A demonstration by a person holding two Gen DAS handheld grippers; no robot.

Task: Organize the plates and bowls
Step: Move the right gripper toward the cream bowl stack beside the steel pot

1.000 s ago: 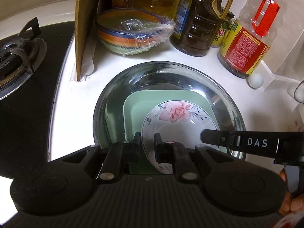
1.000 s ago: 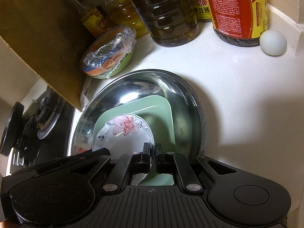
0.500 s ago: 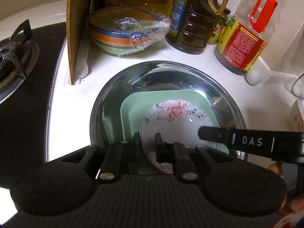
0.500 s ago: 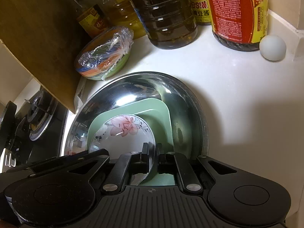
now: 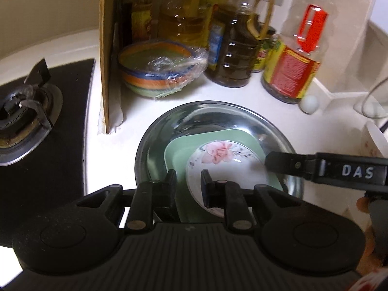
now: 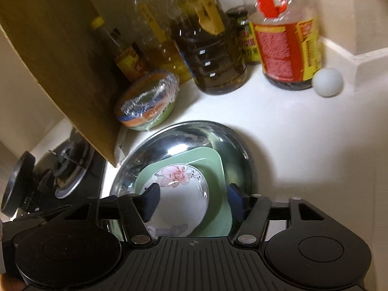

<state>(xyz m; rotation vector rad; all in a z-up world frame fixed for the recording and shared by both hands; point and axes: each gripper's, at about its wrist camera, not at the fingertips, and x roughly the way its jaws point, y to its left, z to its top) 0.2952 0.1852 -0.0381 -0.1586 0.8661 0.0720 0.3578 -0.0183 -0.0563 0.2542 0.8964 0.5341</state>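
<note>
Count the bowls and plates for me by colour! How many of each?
Silver: 1, the big metal basin
Green: 1, the square plate inside it
White with a pink flower: 1, the flower bowl on the plate
Stripy: 1, the wrapped bowl
Total: 4

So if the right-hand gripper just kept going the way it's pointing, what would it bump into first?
Most likely the white flowered bowl lying on the green plate. The right gripper has just opened and straddles the bowl, though depth is hard to judge.
</note>
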